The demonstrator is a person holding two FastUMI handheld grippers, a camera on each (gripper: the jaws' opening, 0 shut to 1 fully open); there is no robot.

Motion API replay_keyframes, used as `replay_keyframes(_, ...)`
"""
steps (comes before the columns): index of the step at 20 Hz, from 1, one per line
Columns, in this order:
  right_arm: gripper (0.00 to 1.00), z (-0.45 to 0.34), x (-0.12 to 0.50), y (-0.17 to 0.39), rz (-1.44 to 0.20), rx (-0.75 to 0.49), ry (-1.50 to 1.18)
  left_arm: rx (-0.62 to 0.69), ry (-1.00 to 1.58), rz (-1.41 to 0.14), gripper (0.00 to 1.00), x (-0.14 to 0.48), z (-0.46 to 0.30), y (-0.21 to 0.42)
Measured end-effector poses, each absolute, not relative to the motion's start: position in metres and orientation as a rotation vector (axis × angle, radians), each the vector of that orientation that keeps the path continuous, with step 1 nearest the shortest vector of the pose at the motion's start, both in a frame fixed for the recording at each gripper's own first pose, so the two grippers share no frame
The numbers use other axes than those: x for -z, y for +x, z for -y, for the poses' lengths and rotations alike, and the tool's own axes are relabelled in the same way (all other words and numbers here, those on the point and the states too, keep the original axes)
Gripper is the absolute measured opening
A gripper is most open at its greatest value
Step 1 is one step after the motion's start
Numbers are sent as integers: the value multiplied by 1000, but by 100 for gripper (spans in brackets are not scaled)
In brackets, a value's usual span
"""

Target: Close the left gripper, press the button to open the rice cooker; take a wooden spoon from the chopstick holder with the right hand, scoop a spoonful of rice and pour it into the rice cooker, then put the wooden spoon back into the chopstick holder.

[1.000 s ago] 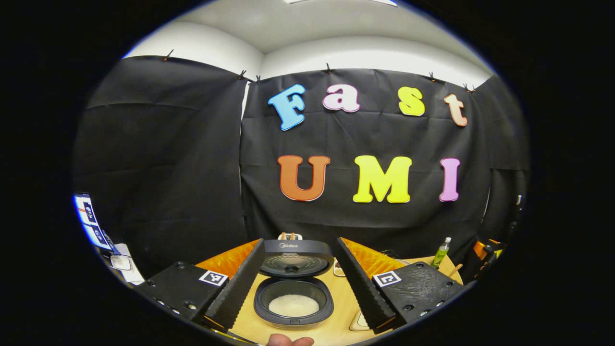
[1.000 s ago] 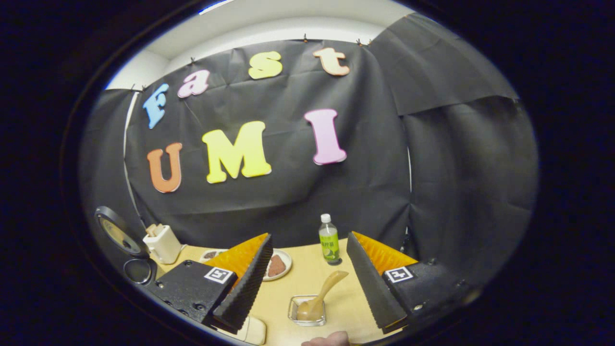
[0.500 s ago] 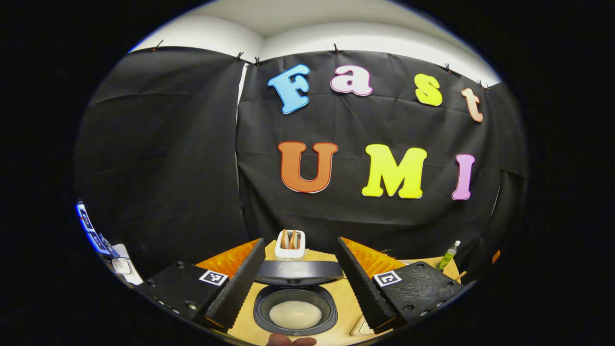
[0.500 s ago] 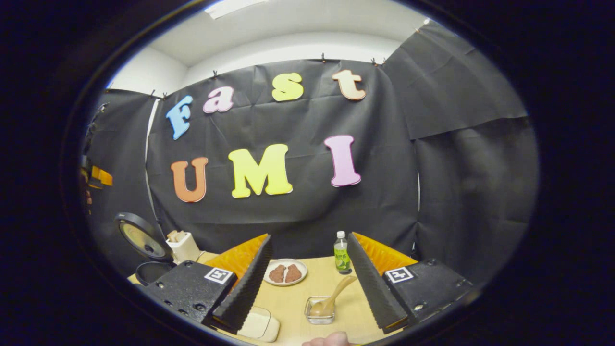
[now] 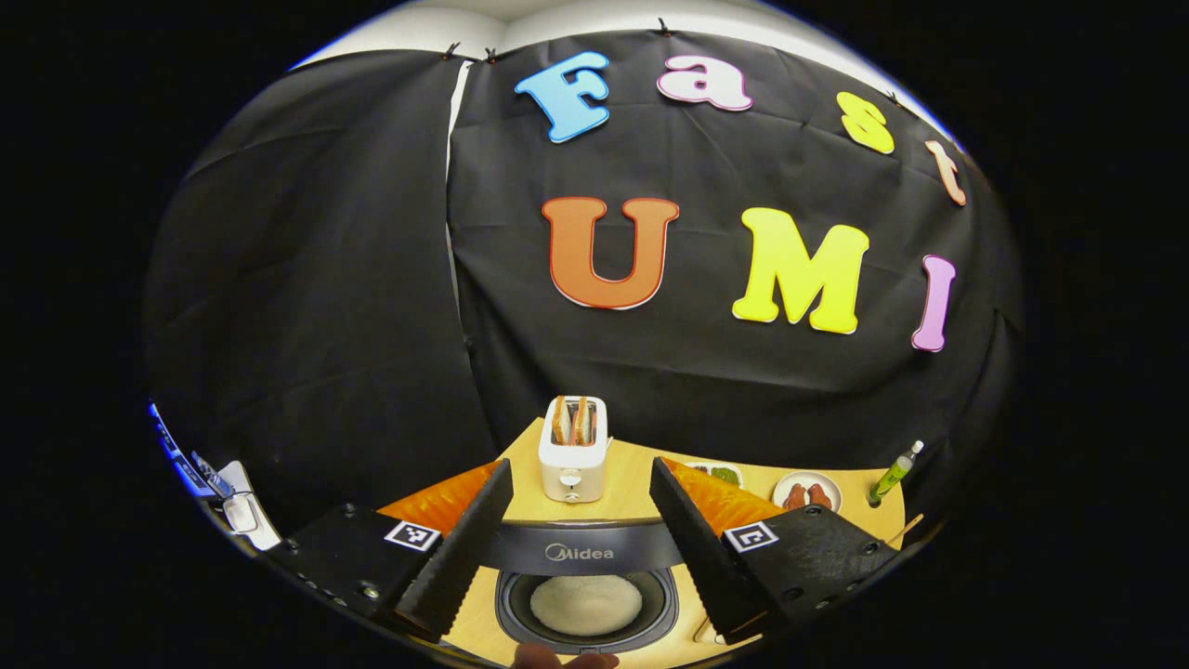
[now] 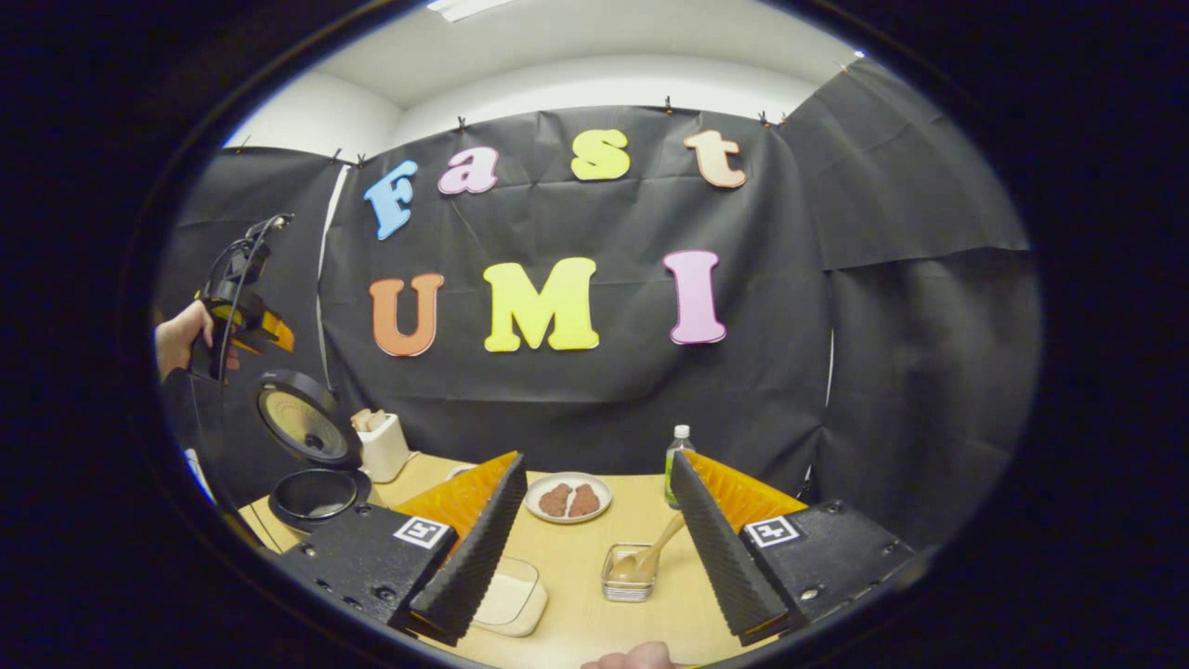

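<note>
Your left tongs (image 5: 581, 548) have risen over the open rice cooker (image 5: 587, 606) — both tongs released, wooden spoon (image 6: 653, 557) returned.

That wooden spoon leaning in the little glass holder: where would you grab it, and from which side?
Probably by the handle. The wooden spoon sits bowl-down in the glass holder, its handle slanting up and free toward the right. The right gripper, open, could come from above and close across that raised end.

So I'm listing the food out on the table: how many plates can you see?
2. One plate of brown pieces sits beside the bottle; another plate, holding greens, shows behind the left gripper's finger, partly hidden.
</note>
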State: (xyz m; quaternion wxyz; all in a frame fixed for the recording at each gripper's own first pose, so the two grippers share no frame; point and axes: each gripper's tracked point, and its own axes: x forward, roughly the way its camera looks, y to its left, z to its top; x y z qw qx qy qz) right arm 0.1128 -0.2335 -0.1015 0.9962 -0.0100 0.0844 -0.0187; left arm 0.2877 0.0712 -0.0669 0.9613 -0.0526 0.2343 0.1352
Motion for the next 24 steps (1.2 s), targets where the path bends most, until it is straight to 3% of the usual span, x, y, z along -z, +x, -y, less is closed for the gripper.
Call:
replay_keyframes(4, 100, 233, 126, 122, -231, 30, -2, -252, -106, -552, 95, 89, -59, 276)
replay_keyframes(10, 100, 217, 115, 144, -181, -37, 30, -255, -172, -579, 97, 104, -47, 246)
replay_keyframes(17, 100, 184, 120, 164, -189, -140, 50, -246, -279, -698, 97, 173, -17, 170)
replay_keyframes(24, 100, 177, 123, 168, -198, -177, 34, -237, -279, -810, 97, 222, -8, 143)
